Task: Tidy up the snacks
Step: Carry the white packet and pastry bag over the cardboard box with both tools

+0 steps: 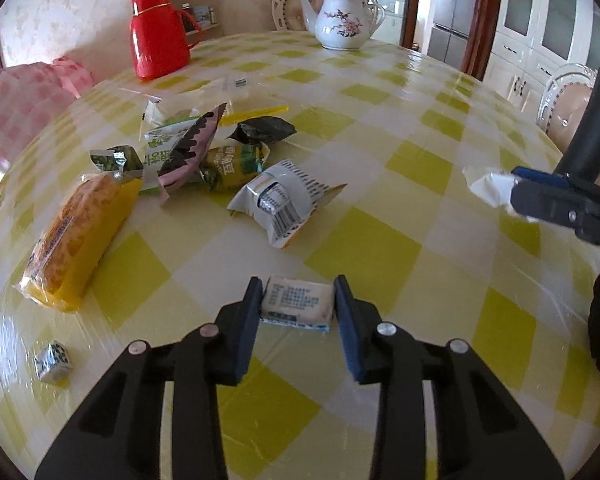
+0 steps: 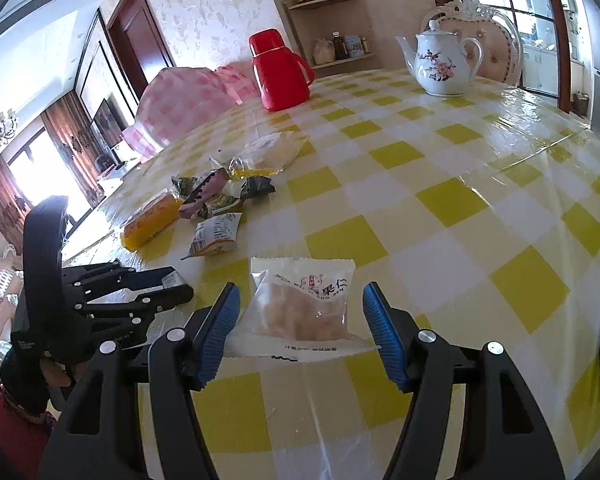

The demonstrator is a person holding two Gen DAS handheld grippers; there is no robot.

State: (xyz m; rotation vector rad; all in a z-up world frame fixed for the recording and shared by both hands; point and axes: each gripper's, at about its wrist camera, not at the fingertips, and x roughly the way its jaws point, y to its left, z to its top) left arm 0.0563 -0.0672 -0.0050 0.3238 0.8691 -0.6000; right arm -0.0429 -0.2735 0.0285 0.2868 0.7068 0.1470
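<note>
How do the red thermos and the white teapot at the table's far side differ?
The red thermos is plain, tall and straight-sided; the white teapot is squat, rounded and painted with pink blossoms. The thermos has no visible spout; the teapot has a long one. Both stand upright with lids on.

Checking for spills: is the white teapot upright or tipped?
Upright: the white teapot stands on its base on the table, lid on top, spout angled upward.

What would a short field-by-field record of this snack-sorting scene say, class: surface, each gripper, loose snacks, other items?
surface: yellow-checked tablecloth
left gripper: pads against a small white snack packet
right gripper: holds a clear pastry packet by its edges
loose snacks: orange cake packet, white barcode packet, small cube candy
other items: red thermos, white teapot
</note>
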